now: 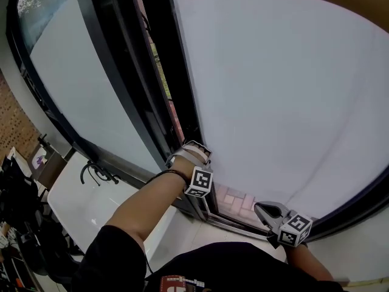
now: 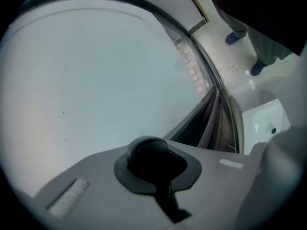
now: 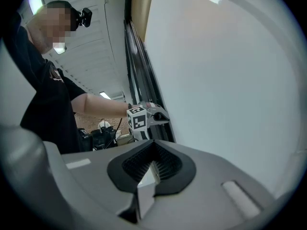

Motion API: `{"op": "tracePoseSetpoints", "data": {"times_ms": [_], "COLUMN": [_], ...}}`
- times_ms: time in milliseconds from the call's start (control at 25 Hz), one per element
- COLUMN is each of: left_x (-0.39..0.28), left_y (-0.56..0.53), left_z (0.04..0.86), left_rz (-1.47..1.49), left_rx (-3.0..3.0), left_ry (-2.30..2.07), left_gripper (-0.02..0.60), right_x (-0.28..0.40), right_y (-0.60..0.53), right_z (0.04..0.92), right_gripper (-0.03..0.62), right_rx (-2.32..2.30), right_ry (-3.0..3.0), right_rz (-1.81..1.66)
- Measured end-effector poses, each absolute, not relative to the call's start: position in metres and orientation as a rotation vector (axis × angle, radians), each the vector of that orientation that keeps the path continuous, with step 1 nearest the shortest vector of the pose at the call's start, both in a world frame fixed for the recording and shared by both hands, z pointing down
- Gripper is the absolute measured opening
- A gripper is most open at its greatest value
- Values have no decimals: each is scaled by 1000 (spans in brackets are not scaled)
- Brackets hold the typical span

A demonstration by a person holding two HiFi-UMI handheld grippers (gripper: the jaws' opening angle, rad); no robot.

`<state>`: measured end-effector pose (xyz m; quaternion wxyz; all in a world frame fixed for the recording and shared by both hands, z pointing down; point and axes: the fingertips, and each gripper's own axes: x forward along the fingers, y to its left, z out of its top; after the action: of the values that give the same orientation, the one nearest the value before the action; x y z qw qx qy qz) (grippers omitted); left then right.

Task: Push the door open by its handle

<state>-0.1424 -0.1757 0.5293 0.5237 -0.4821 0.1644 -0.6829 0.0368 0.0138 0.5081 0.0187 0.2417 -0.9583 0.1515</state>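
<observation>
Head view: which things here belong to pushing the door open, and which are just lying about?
Job: frosted door, its dark edge frame, left gripper at that edge, right gripper. No handle can be made out.
Lying about: white table, black cables on it, dark gear beside it.

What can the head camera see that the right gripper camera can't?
Only the head view shows the right gripper from outside, the white table on the left with something black lying on it, and brick paving low down by the door's edge. Only the right gripper view shows the person's head-mounted camera and the ceiling. Both show the frosted door, its dark frame, and the left gripper at the door's edge.
</observation>
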Motion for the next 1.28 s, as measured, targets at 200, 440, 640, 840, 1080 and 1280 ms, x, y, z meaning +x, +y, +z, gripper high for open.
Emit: {"op": "tracePoseSetpoints", "data": {"times_ms": [200, 440, 640, 840, 1080, 1280], "left_x": [-134, -119, -100, -75, -46, -12], "left_y": [-218, -266, -313, -350, -398, -441], "left_z": [528, 528, 523, 515, 515, 515], "left_rz": [-1640, -1602, -1508, -1429, -1384, -1317], "left_rx": [-1180, -1200, -1261, -1357, -1358, -1357], "left_ry": [381, 346, 334, 322, 255, 205], "left_gripper": [0, 0, 0, 0, 0, 0], "right_x": [61, 61, 42, 25, 37, 56], "right_y": [-1, -32, -91, -140, -193, -230], "right_z": [507, 511, 507, 491, 478, 490], "right_gripper": [0, 0, 0, 0, 0, 0], "right_rx": [720, 699, 791, 856, 919, 891], "right_ry": [-2959, -2952, -2959, -2951, -2940, -2915], "right_rz": [455, 483, 439, 362, 305, 286]}}
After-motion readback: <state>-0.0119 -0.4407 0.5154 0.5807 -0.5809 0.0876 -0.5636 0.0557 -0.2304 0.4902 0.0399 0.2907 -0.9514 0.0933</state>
